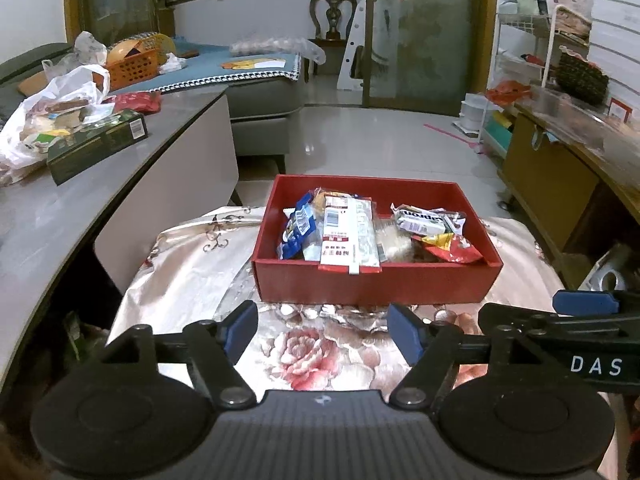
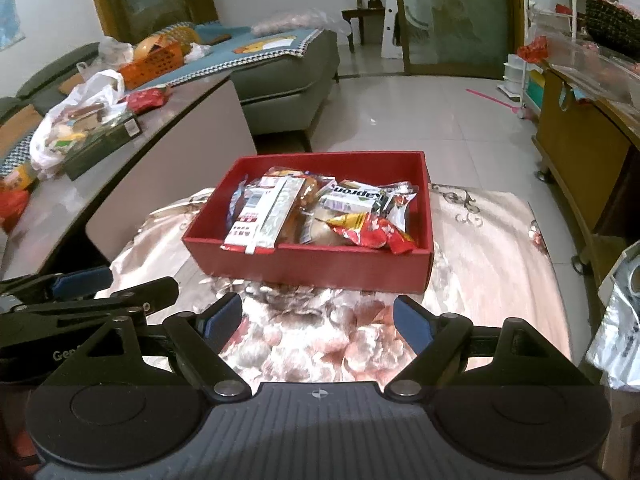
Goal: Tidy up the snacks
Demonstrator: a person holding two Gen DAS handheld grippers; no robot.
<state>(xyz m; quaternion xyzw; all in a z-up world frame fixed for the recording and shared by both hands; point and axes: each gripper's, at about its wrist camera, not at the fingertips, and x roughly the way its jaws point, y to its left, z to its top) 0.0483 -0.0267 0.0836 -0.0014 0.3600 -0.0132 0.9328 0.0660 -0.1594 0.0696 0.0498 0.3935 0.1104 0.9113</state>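
My left hand-held gripper point(image 1: 322, 330) and right hand-held gripper point(image 2: 318, 320) hang open, empty, over the floral cloth point(image 1: 192, 272). The red box point(image 1: 376, 280) of snacks point(image 1: 348, 232) sits mid-cloth. Only the right view shows a foil bag point(image 2: 616, 332).

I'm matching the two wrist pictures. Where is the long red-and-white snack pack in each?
Left wrist: red-and-white pack, centre of the red box.
Right wrist: same pack, left half of the box.
Shared landmark: orange basket, upper left.

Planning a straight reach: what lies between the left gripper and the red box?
Only bare flowered cloth between the left gripper and the red box, seen in the left wrist view.
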